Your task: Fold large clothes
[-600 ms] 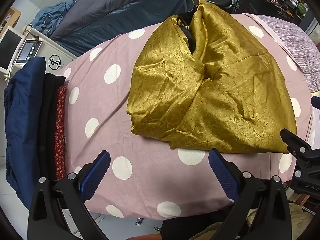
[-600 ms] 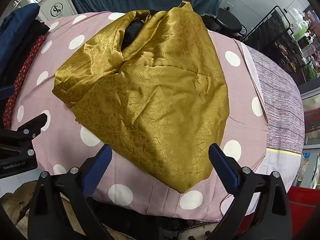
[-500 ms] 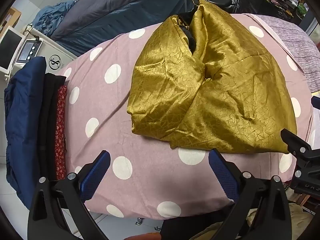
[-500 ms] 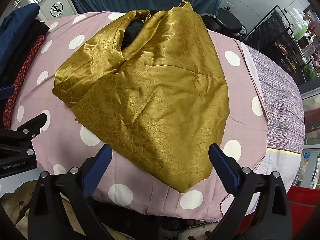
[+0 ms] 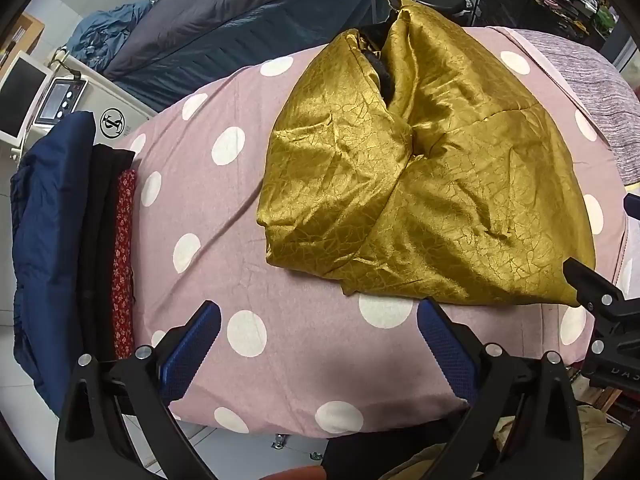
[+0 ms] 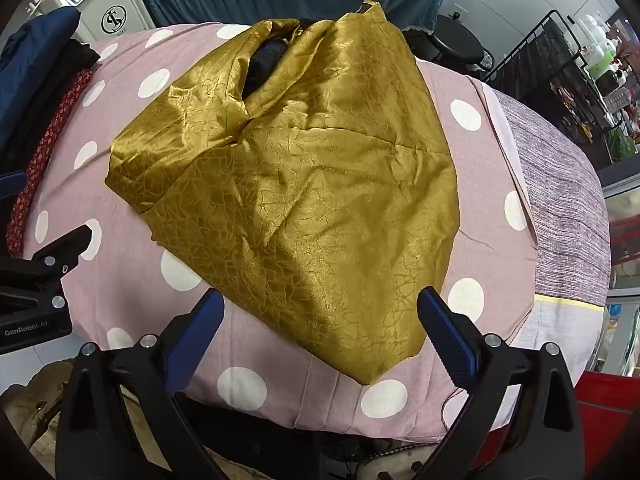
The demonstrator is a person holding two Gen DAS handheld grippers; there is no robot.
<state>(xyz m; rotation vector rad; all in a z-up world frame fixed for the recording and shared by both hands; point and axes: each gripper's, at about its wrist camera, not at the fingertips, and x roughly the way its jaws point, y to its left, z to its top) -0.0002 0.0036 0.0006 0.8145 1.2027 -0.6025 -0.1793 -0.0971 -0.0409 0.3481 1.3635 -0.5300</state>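
Observation:
A shiny gold garment (image 5: 432, 176) lies in a rumpled heap on the pink polka-dot cover (image 5: 224, 248), with a dark lining showing at its far opening. It also shows in the right wrist view (image 6: 304, 200). My left gripper (image 5: 318, 338) is open and empty, held over the near edge, just short of the garment's near hem. My right gripper (image 6: 320, 332) is open and empty, above the garment's near corner (image 6: 368, 372). Each gripper shows at the edge of the other's view.
A stack of folded clothes (image 5: 60, 240), navy, black and red patterned, lies at the left edge of the cover. A white machine (image 5: 80, 108) and a dark bed (image 5: 224, 20) stand behind. A grey striped cloth (image 6: 560, 200) lies at the right, with shelving beyond.

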